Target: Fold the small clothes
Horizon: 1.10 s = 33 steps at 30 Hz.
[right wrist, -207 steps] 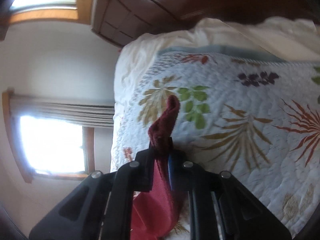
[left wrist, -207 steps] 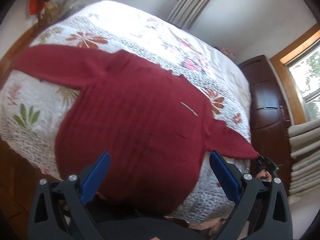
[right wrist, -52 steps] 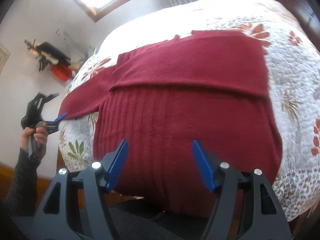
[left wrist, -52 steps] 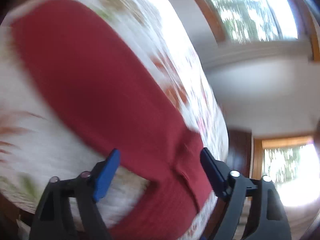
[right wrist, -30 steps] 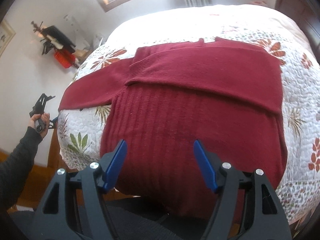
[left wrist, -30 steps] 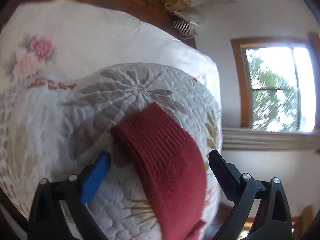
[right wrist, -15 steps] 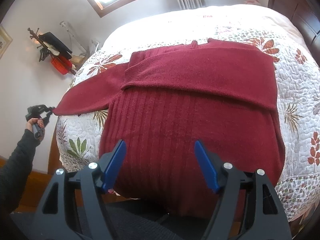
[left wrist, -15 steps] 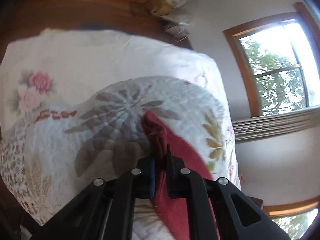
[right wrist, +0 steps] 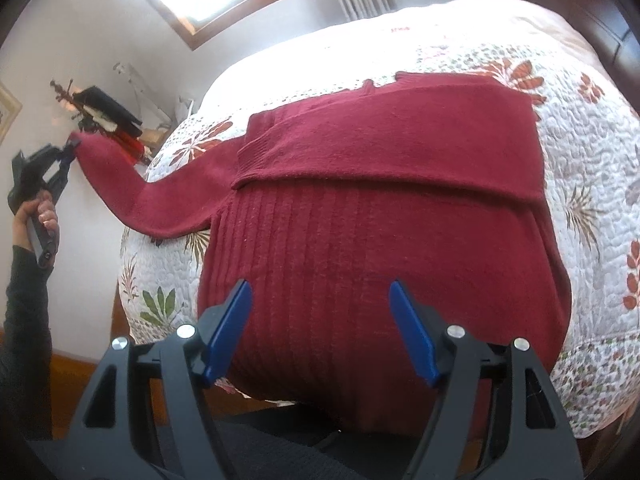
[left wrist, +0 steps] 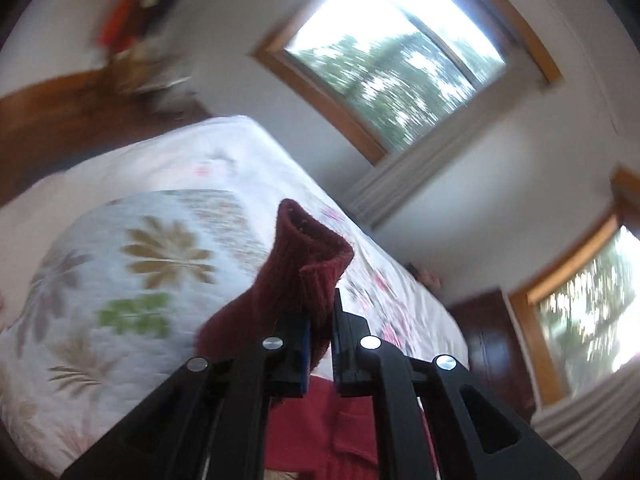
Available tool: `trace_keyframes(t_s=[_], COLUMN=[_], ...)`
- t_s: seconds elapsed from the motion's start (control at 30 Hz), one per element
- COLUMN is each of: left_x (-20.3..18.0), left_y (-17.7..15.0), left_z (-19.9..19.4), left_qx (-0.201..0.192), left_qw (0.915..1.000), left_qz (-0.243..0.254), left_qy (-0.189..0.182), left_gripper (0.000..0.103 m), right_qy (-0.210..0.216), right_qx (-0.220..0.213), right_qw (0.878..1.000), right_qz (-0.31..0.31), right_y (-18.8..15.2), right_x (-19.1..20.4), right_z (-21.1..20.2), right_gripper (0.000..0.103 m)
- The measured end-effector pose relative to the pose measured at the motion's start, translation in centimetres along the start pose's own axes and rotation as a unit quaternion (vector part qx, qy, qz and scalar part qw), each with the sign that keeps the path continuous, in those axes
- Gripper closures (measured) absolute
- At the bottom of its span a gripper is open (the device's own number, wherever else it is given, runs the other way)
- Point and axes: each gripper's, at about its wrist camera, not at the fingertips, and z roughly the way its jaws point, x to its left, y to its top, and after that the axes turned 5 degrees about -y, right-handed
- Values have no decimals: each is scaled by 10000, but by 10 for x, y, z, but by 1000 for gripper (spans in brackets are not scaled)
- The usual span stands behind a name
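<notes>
Two views cover this moment, and your left wrist one comes first: your left gripper [left wrist: 320, 334] sits at bottom centre with its jaws pressed together on the cuff of the dark red sweater [left wrist: 304, 264], whose ribbed sleeve end stands up just above the fingers in mid-frame. Behind it, the floral quilt [left wrist: 120, 280] fills the left and centre, blurred, and a window [left wrist: 396, 52] takes the upper middle, with a second one at the right edge. More red knit shows at the bottom, beneath the gripper. In your right wrist view, your right gripper [right wrist: 320, 334] rests at the bottom with its blue-padded fingers [right wrist: 228, 330] spread wide and nothing between them. The sweater's body [right wrist: 380, 248] lies flat on the quilt [right wrist: 592, 184] across the centre, one sleeve folded across its upper part from right to left. The other sleeve [right wrist: 120, 184] stretches off toward the upper left, lifted clear of the bed, its tip pinched in your left gripper [right wrist: 72, 146], which your hand [right wrist: 34, 216] holds at the left edge, with a dark sleeve below it.
</notes>
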Motion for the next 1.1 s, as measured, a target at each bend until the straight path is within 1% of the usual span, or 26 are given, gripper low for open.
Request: trace_keyframes(t_s=[0.07, 0.17, 0.23, 0.3, 0.33, 0.37, 0.43, 0.5, 0.53, 0.63, 0.7, 0.73, 0.77, 0.8, 0.83, 0.87, 0.9, 0.93, 0.97, 1.03, 1.07, 1.1], left_x=[-26, -67, -90, -113, -120, -129, -142, -142, -144, -145, -145, -146, -147, -147, -149, -149, -148, -145, -143, -131, -123, -115], left_y=[-13, -52, -79, -111, -122, -140, -173, -195, -211, -242, -259, -266, -273, -277, -278, -277, -276, -272, -267, -262, -260, -260], left_z=[23, 63, 87, 115, 123, 136, 157, 175, 187, 213, 223, 225, 225, 222, 218, 207, 198, 182, 174, 152, 137, 120], left_qx=[217, 709, 1042, 1391, 1505, 1680, 2030, 2297, 2465, 2844, 3091, 3197, 3280, 3295, 3297, 3237, 3144, 2991, 2951, 2937, 2884, 2809], left_qw=[9994, 9955, 9909, 9844, 9817, 9771, 9680, 9615, 9569, 9461, 9385, 9345, 9309, 9301, 9300, 9317, 9345, 9401, 9426, 9464, 9495, 9528], left_qz=[242, 567, 768, 977, 1072, 1218, 1377, 1420, 1463, 1506, 1508, 1540, 1591, 1606, 1605, 1632, 1652, 1622, 1547, 1332, 1231, 1154], left_qy=[-100, -283, -358, -445, -456, -478, -523, -514, -468, -367, -311, -287, -257, -251, -255, -245, -239, -224, -210, -186, -135, -56], left_gripper=[95, 95, 95, 95, 95, 95, 95, 95, 95, 95, 94, 91, 84, 68, 57, 41, 33, 31, 29, 29, 28, 25], right_qy=[-3, -35, -52, -60, -71, -83, -93, -87, -81, -76, -28, 17, 147, 262, 410, 509, 606, 847, 1039, 1587, 1820, 1979], right_qx=[-21, -56, -70, -62, -64, -66, -62, -45, -43, -57, -58, -52, -55, -59, -74, -108, -121, -82, -29, 102, 189, 304], right_qw=[9999, 9997, 9992, 9987, 9982, 9977, 9964, 9949, 9943, 9929, 9926, 9926, 9922, 9916, 9903, 9894, 9887, 9868, 9847, 9779, 9744, 9715], right_qz=[116, 253, 384, 509, 598, 671, 839, 1008, 1058, 1185, 1210, 1213, 1234, 1267, 1329, 1358, 1364, 1376, 1397, 1359, 1305, 1271], right_y=[-1, -3, -6, -8, -10, -11, -14, -16, -18, -19, -17, -16, -13, -10, -5, 2, 8, 20, 30, 57, 71, 84], right_x=[-7, -19, -30, -39, -46, -51, -63, -75, -78, -90, -96, -97, -100, -101, -103, -104, -104, -103, -102, -98, -95, -92], right_z=[-2, -5, -8, -9, -10, -11, -12, -14, -14, -17, -19, -19, -20, -21, -21, -22, -22, -20, -16, -4, 6, 17], right_gripper=[32, 32, 32, 32, 32, 32, 32, 32, 32, 32, 32, 32, 32, 27, 21, 19, 15, 15, 15, 16, 18, 25])
